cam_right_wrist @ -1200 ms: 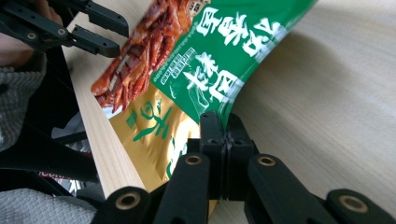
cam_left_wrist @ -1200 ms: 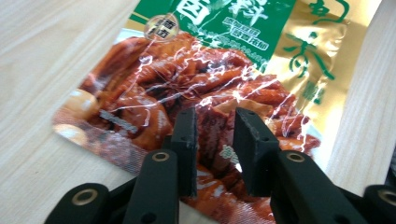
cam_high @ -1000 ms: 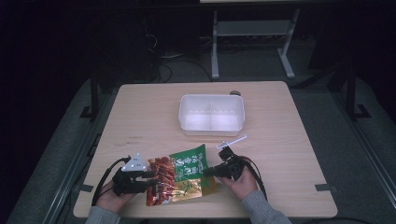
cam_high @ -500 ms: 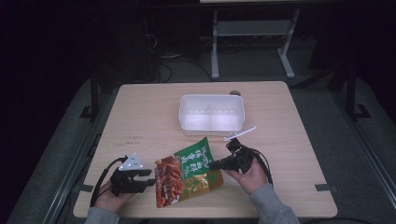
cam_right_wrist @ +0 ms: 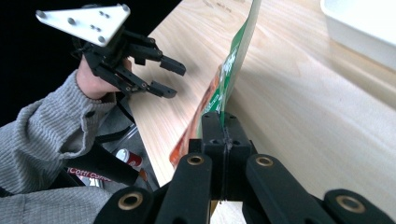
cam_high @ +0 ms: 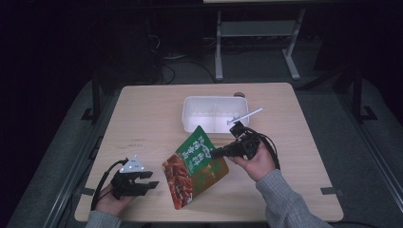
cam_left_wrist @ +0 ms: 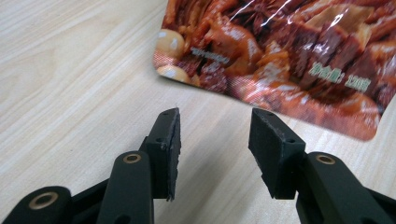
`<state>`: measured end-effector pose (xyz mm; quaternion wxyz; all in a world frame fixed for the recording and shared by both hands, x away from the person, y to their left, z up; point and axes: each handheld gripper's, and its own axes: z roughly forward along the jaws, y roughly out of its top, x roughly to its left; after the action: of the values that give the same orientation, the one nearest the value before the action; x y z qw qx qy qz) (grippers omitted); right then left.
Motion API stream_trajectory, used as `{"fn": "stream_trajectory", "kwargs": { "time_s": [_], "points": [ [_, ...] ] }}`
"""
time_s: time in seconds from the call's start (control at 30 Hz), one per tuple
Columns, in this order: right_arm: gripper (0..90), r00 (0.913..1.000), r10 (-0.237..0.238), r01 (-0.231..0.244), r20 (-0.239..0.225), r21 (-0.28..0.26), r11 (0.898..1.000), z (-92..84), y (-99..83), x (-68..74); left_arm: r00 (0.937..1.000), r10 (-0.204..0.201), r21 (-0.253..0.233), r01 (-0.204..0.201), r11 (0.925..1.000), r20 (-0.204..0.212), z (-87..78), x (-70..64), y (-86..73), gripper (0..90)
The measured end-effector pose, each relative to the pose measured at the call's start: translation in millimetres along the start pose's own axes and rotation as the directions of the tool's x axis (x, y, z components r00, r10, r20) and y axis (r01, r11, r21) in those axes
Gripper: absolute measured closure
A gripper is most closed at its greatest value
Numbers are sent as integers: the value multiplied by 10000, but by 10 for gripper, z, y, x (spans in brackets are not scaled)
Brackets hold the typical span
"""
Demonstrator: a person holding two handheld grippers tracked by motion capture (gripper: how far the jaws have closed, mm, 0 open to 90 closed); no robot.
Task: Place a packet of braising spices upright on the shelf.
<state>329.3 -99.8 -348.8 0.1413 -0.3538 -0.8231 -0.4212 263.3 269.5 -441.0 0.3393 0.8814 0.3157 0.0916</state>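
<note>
Pale wood bench [cam_high: 142,114], dark room. Right gripper [cam_high: 219,153] jaws clamp the snack pouch [cam_high: 195,166]; left gripper [cam_high: 151,179] jaws, just opening, hold nothing.

Both grippers are matt black, each with two flat angular jaws faced by dark pads and hinged on brass-coloured pins. The left gripper [cam_high: 151,184] carries a pale grey three-cornered plate [cam_right_wrist: 86,21] on top, drilled with small holes and fixed by screws. The right gripper [cam_high: 215,153] bears a thin white rod [cam_high: 245,116]. Black cables trail from both. The person wears a grey ribbed knit sweater with snug cuffs [cam_right_wrist: 44,122]
</note>
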Motion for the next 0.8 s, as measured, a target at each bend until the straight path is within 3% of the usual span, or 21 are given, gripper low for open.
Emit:
{"fn": "stream_trajectory", "kwargs": {
  "time_s": [0.6, 0.8],
  "points": [
    [900, 9937, -1110, 1099, 153, 615, 9920, -262, 470, 432, 9998, -172, 10, 172, 9999, 76, 8, 23, -8, 496],
    [900, 9881, -1384, 1318, 679, 931, 9869, -347, 569, 539, 9999, -156, -5, 157, 9999, 60, 8, 20, -3, 492]
  ]
}}
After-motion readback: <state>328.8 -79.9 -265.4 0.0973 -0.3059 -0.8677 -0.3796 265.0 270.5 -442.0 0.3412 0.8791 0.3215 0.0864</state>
